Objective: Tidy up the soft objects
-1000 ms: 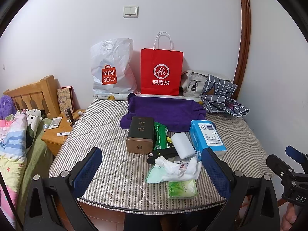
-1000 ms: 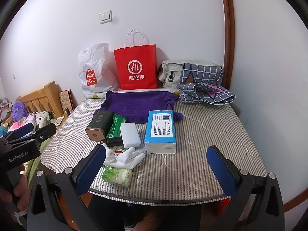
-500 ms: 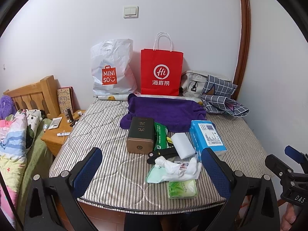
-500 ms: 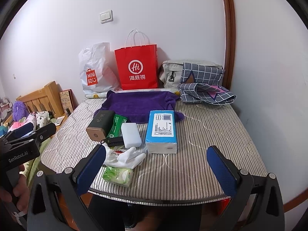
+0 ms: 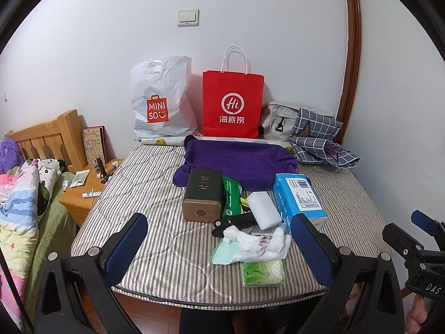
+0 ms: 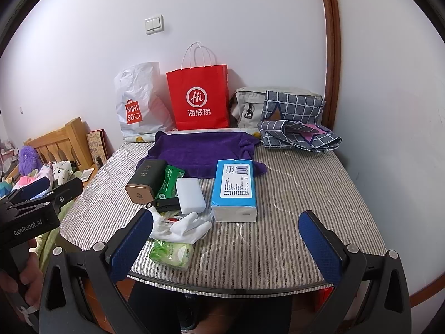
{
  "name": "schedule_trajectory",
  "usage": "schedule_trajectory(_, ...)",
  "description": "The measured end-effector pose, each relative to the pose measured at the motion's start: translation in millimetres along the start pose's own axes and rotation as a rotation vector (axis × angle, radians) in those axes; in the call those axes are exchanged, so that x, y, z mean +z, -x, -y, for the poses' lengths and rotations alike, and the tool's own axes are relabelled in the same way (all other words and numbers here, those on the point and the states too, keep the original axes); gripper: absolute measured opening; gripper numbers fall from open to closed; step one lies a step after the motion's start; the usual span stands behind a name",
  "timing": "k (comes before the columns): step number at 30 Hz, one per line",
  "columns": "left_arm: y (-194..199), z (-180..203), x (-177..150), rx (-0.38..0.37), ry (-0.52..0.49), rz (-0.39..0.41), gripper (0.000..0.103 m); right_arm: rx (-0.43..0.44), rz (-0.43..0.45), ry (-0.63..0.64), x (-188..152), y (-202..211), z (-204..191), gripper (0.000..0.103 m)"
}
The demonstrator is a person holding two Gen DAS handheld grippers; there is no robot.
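Note:
A purple towel (image 5: 236, 164) (image 6: 203, 150) lies spread at the back of the striped mattress (image 5: 155, 194). White gloves (image 5: 256, 245) (image 6: 183, 228) lie near the front edge on a mint cloth (image 5: 222, 256), by a green tissue pack (image 5: 262, 274) (image 6: 172, 253). A blue tissue pack (image 5: 299, 199) (image 6: 236, 186) and a white sponge (image 5: 262, 208) (image 6: 190, 194) lie behind them. My left gripper (image 5: 219, 250) is open and empty in front of the mattress edge. My right gripper (image 6: 225, 246) is open and empty, also short of the edge.
A dark tin box (image 5: 203, 194), a green packet (image 5: 230, 197) and a black strap (image 5: 236, 222) lie mid-mattress. A red paper bag (image 5: 232, 103), a white plastic bag (image 5: 161, 100), a grey bag (image 5: 278, 122) and checked cloth (image 5: 319, 139) stand by the wall. A wooden nightstand (image 5: 83, 192) is left.

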State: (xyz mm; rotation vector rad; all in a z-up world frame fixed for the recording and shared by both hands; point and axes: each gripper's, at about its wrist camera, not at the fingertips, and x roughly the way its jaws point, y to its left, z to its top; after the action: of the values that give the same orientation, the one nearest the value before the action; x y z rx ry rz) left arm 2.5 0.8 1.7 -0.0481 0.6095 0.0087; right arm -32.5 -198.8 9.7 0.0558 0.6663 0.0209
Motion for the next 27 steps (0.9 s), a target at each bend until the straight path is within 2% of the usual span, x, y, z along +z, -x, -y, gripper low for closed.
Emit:
schedule_trajectory(9, -1.9, 1.8, 0.7, -0.004, -0.002, -0.005, 0.103, 0.015, -0.001, 0.005, -2.3, -2.2, -2.3, 0.103)
schedule_trajectory(13, -13.8, 0.4, -2.1, 0.011, -0.004, -0.037, 0.103, 0.031, -0.012, 0.002, -4.6, -10.2, -1.6, 0.103)
schedule_trajectory(21, -50.6, -17.2, -17.4, 0.036, 0.017, -0.102, 0.103, 0.050, -0.070, 0.017, -21.1, -44.8, -7.0, 0.103)
schedule_trajectory(27, -84.5, -34.2, -32.2, 0.060, 0.050, -0.163, 0.103, 0.076, -0.170, 0.045, -44.7, -88.9, -17.9, 0.102)
